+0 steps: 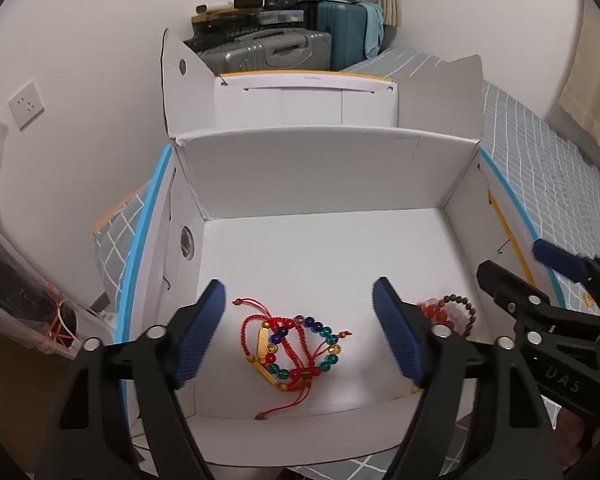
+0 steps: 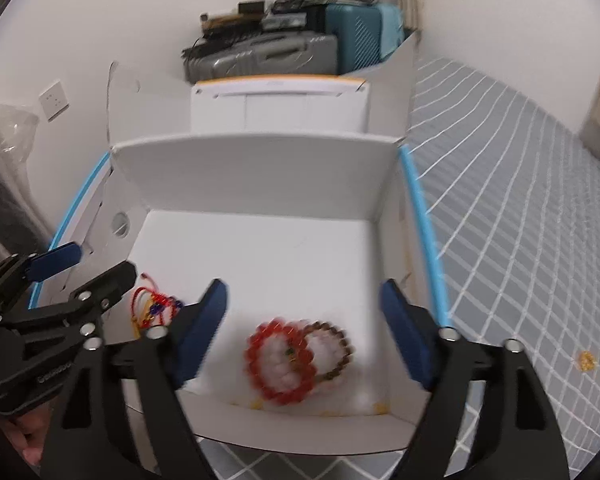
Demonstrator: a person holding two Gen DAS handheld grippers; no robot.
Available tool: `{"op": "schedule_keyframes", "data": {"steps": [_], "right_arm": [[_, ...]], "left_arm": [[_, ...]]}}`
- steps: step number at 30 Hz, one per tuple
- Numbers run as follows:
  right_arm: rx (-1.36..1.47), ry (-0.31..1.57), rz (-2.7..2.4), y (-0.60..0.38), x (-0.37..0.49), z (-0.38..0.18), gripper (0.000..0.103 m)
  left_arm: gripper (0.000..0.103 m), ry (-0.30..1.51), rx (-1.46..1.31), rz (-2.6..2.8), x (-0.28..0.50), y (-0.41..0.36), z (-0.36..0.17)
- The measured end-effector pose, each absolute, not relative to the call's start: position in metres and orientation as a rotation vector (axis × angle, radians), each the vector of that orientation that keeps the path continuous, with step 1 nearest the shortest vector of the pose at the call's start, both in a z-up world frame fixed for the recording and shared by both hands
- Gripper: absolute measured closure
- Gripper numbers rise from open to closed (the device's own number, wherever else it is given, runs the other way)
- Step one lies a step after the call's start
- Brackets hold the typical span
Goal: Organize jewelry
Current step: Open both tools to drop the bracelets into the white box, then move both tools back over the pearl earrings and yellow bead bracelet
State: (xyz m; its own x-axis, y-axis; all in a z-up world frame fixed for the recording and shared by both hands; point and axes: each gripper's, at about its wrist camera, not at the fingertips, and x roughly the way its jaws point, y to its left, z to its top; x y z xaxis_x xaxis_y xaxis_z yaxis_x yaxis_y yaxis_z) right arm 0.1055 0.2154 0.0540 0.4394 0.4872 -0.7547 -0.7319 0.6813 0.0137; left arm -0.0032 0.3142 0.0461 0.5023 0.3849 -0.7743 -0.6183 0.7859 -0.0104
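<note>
An open white cardboard box (image 1: pixel 320 168) (image 2: pixel 260 168) lies on a grey checked bedsheet. Inside it, a tangle of red cord bracelets with coloured beads (image 1: pixel 294 344) (image 2: pixel 156 306) lies under my left gripper (image 1: pixel 300 336), which is open and empty above it. A red bead bracelet (image 2: pixel 280 364) (image 1: pixel 434 312) and a brown bead bracelet (image 2: pixel 334 348) (image 1: pixel 462 310) lie together under my right gripper (image 2: pixel 304 332), which is open and empty. A small gold piece (image 2: pixel 586 360) (image 1: pixel 589 300) lies on the sheet outside the box to the right.
A second white box (image 1: pixel 306 100) with an orange edge stands behind the first. Suitcases (image 1: pixel 284 50) with clutter on top are stacked against the wall. A clear plastic bag (image 1: pixel 16 300) lies at the left. The grey checked bedsheet (image 2: pixel 520 220) spreads right.
</note>
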Motion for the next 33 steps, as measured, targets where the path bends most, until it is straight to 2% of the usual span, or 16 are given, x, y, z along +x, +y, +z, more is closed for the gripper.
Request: {"op": "schedule_keyframes", "data": {"steps": [3,7,20,33], "right_arm": [[-0.333,0.770,0.745,0.203,0.109,0.062,0.013],[-0.292,0.764,0.706,0.185,0.123,0.068,0.008],[-0.243,0.768,0.503,0.070,0.196,0.072,0.007],[-0.220,0.866,0.273,-0.079,0.277,0.029,0.007]], "left_arm": [[0.012,0.832,-0.291,0.620,-0.001,0.309,0.050],[0.006,0.815,-0.295,0.605,0.004,0.302,0.054],[0.006,0.813,-0.276,0.446,0.057,0.232,0.059],[0.006,0.877,-0.223,0.180,0.142,0.090,0.034]]}}
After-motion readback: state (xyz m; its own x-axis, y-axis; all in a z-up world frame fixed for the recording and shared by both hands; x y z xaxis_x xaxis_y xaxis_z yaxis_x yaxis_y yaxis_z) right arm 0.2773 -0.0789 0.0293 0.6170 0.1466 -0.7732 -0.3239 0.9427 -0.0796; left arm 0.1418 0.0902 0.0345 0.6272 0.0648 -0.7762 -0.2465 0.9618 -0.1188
